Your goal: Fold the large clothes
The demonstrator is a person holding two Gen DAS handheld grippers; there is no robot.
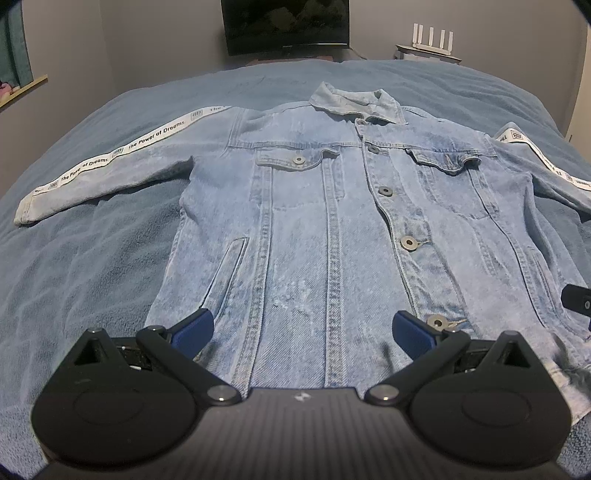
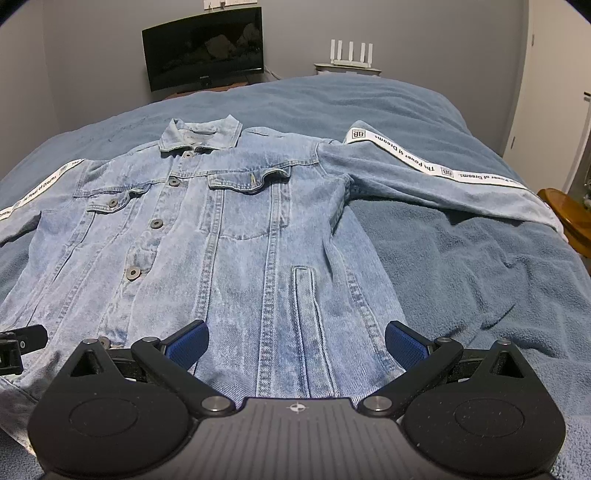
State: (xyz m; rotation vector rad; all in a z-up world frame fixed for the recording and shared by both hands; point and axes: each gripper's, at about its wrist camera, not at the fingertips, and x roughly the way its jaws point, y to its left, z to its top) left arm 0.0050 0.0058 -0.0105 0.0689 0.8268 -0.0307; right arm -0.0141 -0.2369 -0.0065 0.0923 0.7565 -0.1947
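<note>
A light blue denim jacket (image 1: 332, 206) lies flat, front up and buttoned, on the bed, also spread across the right wrist view (image 2: 229, 236). Both sleeves stretch sideways, each with a white printed stripe (image 1: 110, 155) (image 2: 424, 162). My left gripper (image 1: 303, 332) hovers open over the jacket's lower left hem, blue pads (image 1: 194, 328) wide apart with nothing between them. Over the lower right hem, my right gripper (image 2: 297, 341) is open too, holding nothing. Each gripper's edge shows in the other's view: the right gripper (image 1: 578, 302) and the left gripper (image 2: 22, 341).
A blue blanket (image 1: 92, 266) covers the bed. A black monitor (image 1: 286, 26) and a white router (image 1: 432, 40) stand by the far wall. A wooden piece of furniture (image 2: 569, 218) sits just off the bed's right edge.
</note>
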